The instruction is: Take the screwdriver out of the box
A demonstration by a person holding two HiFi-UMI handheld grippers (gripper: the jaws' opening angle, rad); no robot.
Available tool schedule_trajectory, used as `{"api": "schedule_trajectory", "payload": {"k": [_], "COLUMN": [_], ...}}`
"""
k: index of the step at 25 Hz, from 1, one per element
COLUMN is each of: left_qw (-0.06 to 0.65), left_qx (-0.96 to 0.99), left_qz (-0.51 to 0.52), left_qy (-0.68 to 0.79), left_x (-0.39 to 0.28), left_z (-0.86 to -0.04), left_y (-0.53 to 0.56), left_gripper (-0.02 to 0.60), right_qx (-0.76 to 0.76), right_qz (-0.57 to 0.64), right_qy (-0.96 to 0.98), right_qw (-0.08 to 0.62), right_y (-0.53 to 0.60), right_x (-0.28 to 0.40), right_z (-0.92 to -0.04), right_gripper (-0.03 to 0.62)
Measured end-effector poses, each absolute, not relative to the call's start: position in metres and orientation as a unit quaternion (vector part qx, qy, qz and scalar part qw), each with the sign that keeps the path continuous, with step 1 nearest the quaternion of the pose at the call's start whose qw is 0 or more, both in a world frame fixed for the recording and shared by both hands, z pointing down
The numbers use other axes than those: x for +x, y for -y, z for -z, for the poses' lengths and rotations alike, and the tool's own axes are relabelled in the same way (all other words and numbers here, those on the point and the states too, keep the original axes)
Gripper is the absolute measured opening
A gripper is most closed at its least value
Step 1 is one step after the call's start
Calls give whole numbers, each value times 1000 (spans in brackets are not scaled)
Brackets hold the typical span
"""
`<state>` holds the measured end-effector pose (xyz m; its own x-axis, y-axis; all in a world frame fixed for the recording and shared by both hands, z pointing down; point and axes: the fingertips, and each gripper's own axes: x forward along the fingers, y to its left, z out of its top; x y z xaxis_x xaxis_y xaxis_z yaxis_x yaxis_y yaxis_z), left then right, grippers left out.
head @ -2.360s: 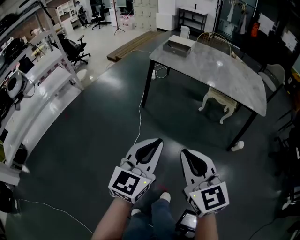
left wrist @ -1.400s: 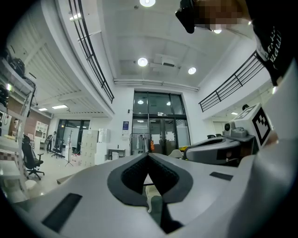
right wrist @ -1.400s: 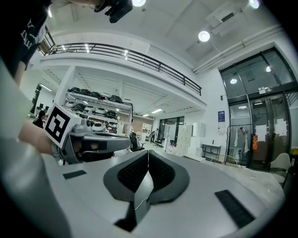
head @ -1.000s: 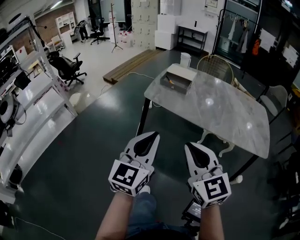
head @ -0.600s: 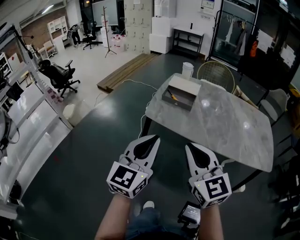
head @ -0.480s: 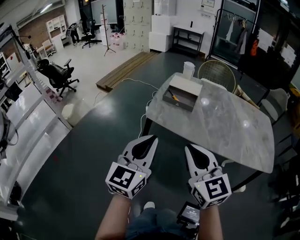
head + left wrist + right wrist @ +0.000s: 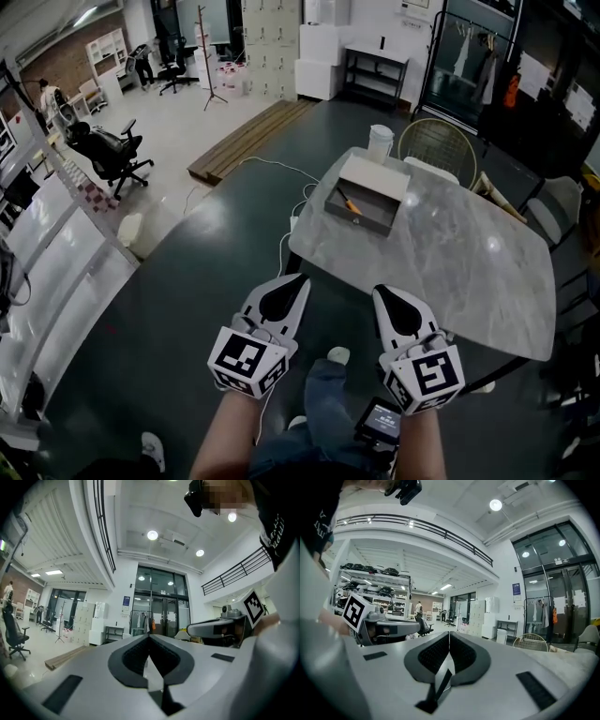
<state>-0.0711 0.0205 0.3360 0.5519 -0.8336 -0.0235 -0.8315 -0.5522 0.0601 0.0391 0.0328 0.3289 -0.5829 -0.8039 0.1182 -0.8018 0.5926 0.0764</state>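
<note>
An open grey box (image 7: 366,195) stands at the near-left corner of the marble table (image 7: 469,262). Inside it lies a screwdriver (image 7: 349,202) with an orange handle. Both grippers are held side by side in front of me, short of the table edge and apart from the box. My left gripper (image 7: 301,278) is shut, its tips meeting with nothing between them (image 7: 149,637). My right gripper (image 7: 380,292) is also shut and empty (image 7: 449,635). In the two gripper views only the room shows beyond the jaws; box and screwdriver are hidden.
A wire chair (image 7: 436,146) and a white bin (image 7: 380,141) stand behind the table. Wooden planks (image 7: 246,141) and a cable (image 7: 281,246) lie on the dark floor. A black office chair (image 7: 105,150) and white shelving (image 7: 47,272) are at the left. My legs show below.
The table and box have come closer and lower in the head view as I walked toward them. Both grippers stayed shut and side by side.
</note>
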Motion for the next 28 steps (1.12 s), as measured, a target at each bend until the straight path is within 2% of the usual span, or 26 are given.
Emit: {"api": "schedule_trajectory", "payload": {"k": [17, 22, 25, 28], "left_qw": [4, -6, 1, 13], "left_qx": [873, 867, 858, 853], "left_qz": [15, -2, -6, -6], "left_qy": [487, 498, 513, 523], "left_x": [-37, -34, -40, -47], "left_z": [-320, -321, -328, -338], "left_y": [206, 250, 269, 284], "left_gripper": [12, 12, 12, 12], "right_qx": [457, 436, 420, 410], "right_qz": [-8, 9, 26, -16], "right_qy": [887, 898, 903, 907], "right_qw": [73, 64, 83, 92], "right_y": [199, 250, 271, 286], "right_x": [80, 88, 86, 83], "right_z": [-319, -318, -322, -331], "right_gripper": [26, 26, 26, 26]}}
